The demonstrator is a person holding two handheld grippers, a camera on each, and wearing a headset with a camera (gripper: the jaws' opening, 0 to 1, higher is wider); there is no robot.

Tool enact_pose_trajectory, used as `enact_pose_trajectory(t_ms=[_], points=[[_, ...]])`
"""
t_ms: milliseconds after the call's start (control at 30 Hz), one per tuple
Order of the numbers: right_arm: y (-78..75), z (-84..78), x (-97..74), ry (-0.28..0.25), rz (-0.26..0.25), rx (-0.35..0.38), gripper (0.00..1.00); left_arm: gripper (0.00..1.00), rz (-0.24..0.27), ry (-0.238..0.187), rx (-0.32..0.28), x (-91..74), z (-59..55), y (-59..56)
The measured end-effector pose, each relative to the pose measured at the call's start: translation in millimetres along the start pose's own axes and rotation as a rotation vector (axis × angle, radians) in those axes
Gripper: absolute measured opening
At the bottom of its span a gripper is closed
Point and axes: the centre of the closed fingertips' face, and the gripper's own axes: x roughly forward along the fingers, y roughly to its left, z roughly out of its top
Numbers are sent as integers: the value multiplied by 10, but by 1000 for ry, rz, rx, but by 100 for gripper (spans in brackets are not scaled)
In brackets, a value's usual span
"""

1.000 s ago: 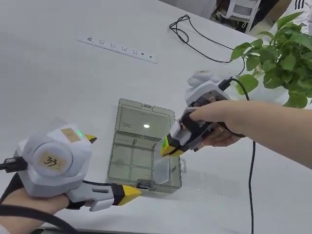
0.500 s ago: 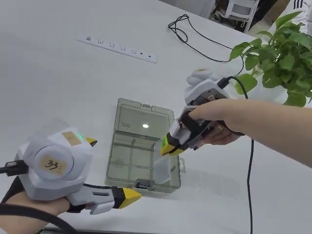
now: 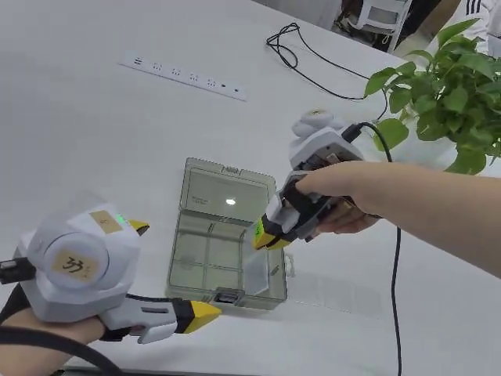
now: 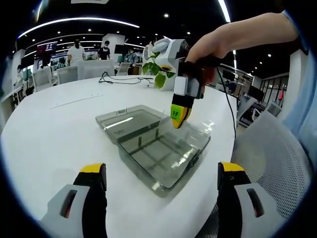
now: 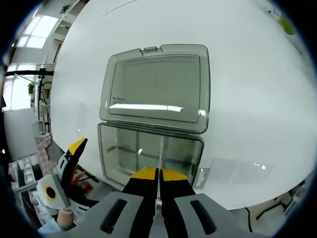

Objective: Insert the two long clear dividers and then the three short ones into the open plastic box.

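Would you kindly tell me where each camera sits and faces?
Head view: headset, looking down at the plastic box, left gripper, right gripper, a forearm.
Left gripper view: low over the table, facing box and right gripper; own jaws apart.
Right gripper view: above the box, looking down; own jaws shut on a clear divider.
All three share the box.

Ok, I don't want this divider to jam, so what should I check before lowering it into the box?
1. Lid open and laid flat: ok.
2. Right hand-held gripper shut on the divider: ok.
3. Divider held above the box tray: ok.
4. Divider's ends lined up to seat: cannot tell.
5. Left hand-held gripper open, apart from the box: ok.
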Motion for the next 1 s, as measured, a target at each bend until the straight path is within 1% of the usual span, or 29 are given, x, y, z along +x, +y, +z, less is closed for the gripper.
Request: enact_pose_trajectory(t_ms=[67, 167, 233, 300, 467, 667, 833, 1000], points=[[35, -39, 2, -8, -23, -14, 2, 95, 1, 1, 3, -5, 2, 9], [54, -34, 29, -21, -51, -40, 2, 95, 1, 0, 4, -10, 5, 25], [88, -69, 48, -27, -62, -51, 2, 95, 3, 2, 6, -11, 6, 37], [114, -109, 67, -32, -82, -77, 2, 95, 3, 0, 2, -12, 12, 39], [127, -165, 104, -32, -92, -93, 3, 95, 5, -3, -2, -18, 17, 38], [127, -170, 137, -29, -110, -126, 3, 94, 8, 4, -4, -27, -10, 48], [103, -149, 156, -29, -117, -151, 3, 94, 9, 5, -8, -37, -14, 51], [71, -89, 159, -32, -106, -170, 4, 94, 8, 10, -4, -35, -17, 47]])
